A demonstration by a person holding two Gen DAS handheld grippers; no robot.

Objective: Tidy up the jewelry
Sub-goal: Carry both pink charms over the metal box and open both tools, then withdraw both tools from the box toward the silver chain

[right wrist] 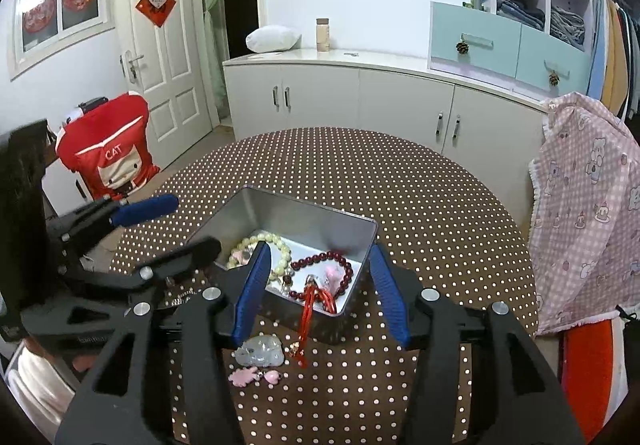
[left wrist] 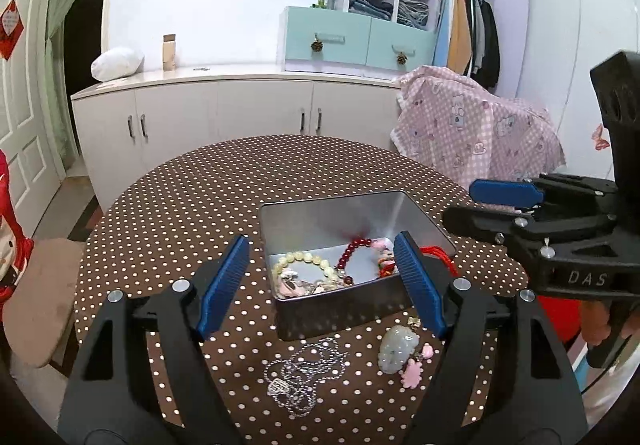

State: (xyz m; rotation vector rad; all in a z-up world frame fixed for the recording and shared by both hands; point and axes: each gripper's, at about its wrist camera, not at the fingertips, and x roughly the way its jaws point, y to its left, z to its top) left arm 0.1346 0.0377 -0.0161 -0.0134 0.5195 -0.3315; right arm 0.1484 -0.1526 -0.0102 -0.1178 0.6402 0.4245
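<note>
I am holding my left tongs (left wrist: pixel 320 285) wide apart, gripping nothing, and my right tongs (right wrist: pixel 320 293) partly spread, also gripping nothing, both hovering over the tin (left wrist: pixel 304 309). It is sitting on the dotted bench (left wrist: pixel 240 181), white cabinets (left wrist: pixel 224 109) standing behind. Bead bracelets (left wrist: pixel 308 265) are lying inside; a silver chain (left wrist: pixel 308 373) and jade pendant (left wrist: pixel 398 349) are lying outside, just beside it.

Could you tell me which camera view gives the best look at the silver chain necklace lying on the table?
The left wrist view shows it best: the silver chain necklace lies coiled in full on the dotted tablecloth, just in front of the metal tin. In the right wrist view only a short glinting stretch of it peeks out behind the left hand-held gripper.
</note>
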